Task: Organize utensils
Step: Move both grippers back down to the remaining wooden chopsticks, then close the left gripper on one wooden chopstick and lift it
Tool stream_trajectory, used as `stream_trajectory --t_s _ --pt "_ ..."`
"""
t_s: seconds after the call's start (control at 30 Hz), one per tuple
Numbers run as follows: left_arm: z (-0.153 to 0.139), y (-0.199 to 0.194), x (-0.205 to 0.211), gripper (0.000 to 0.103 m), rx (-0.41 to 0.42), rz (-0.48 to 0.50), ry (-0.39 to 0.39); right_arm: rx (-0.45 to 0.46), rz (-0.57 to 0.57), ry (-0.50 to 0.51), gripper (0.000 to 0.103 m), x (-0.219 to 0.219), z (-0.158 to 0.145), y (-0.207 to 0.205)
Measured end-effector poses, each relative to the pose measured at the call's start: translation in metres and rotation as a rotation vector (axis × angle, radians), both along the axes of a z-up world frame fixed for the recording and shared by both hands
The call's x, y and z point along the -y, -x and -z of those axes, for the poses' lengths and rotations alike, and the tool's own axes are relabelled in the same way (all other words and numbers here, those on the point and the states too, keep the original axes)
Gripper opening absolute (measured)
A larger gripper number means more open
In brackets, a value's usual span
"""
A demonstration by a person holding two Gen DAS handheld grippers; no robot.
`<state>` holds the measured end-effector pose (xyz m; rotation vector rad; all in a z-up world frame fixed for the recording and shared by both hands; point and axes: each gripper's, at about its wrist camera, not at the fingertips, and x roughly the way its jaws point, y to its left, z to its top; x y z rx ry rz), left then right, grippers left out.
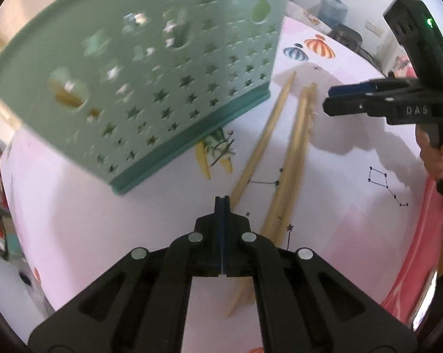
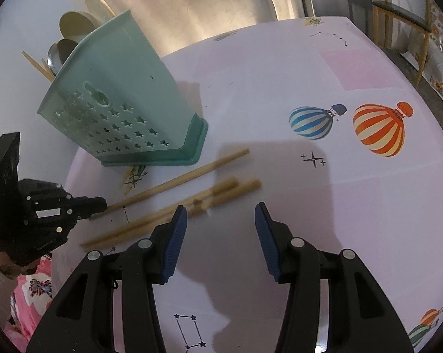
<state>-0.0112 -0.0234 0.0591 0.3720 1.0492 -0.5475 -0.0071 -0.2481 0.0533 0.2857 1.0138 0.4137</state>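
Observation:
Three wooden chopsticks lie on the tablecloth: a single chopstick (image 1: 265,135) (image 2: 180,179) and a pair of chopsticks (image 1: 298,158) (image 2: 174,216) beside it. Behind them stands a green star-punched utensil holder (image 1: 162,88) (image 2: 127,111), with a metal spoon (image 2: 56,56), a wooden spoon (image 2: 74,23) and more sticks in it. My left gripper (image 1: 222,200) (image 2: 102,203) is shut with nothing between its pads, its tip just left of the single chopstick's near end. My right gripper (image 2: 220,209) (image 1: 327,98) is open and empty, hovering by the pair's thick ends.
A pale pink tablecloth (image 2: 324,220) with balloon prints (image 2: 380,129) covers the table, whose far edge curves behind the holder. A chair (image 2: 404,8) stands at the far right. A water jug (image 1: 333,7) sits beyond the table. A pink sleeve (image 1: 412,264) is at the right.

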Motion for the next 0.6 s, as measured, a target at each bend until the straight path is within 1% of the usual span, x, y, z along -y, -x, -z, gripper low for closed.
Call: stream_trajectory --t_s 0.1,0.17,0.2,0.23,0.27,0.33,0.37,0.4,0.43,0.47,0.53,0.57,0.6 --pt "-0.002 0.002 -0.004 0.000 0.019 0.004 -0.007 -0.005 0.006 -0.006 0.047 -0.001 0.000 0.002" --pt "-0.006 0.005 -0.006 0.002 0.019 0.016 0.029 -0.012 0.005 -0.015 0.047 -0.001 0.001 0.001" --pt "-0.009 0.006 -0.006 0.006 0.015 0.025 0.044 -0.012 0.004 -0.017 0.047 -0.002 0.001 0.001" --pt "-0.009 0.005 -0.002 0.014 0.018 0.034 0.046 -0.011 0.006 -0.015 0.047 -0.003 0.001 0.001" --pt "-0.008 0.005 0.003 0.019 0.017 0.055 0.039 -0.009 0.006 -0.013 0.047 -0.003 0.001 0.001" --pt "0.000 0.001 0.014 0.024 0.015 0.076 0.003 -0.005 0.003 -0.010 0.047 -0.005 0.001 0.001" --pt "0.006 0.000 0.020 0.024 0.027 0.084 -0.040 -0.003 0.003 -0.008 0.047 -0.005 0.001 0.002" --pt "0.007 0.000 0.024 0.024 0.053 0.095 -0.041 -0.002 0.003 -0.007 0.047 -0.006 0.001 0.001" --pt "0.009 -0.002 0.030 0.018 0.048 0.099 -0.043 -0.005 0.008 -0.008 0.047 -0.007 0.001 0.001" --pt "0.009 -0.002 0.031 0.008 0.031 0.104 -0.035 -0.006 0.013 -0.012 0.047 -0.007 0.000 0.002" --pt "0.010 -0.001 0.035 0.008 0.037 0.112 -0.055 -0.022 0.030 -0.031 0.047 -0.005 0.001 0.000" --pt "0.012 -0.001 0.040 0.007 0.027 0.118 -0.058 -0.031 0.043 -0.047 0.047 -0.003 0.001 -0.001" --pt "0.014 -0.002 0.041 0.007 0.022 0.104 -0.060 -0.036 0.049 -0.056 0.047 -0.002 0.001 -0.002"
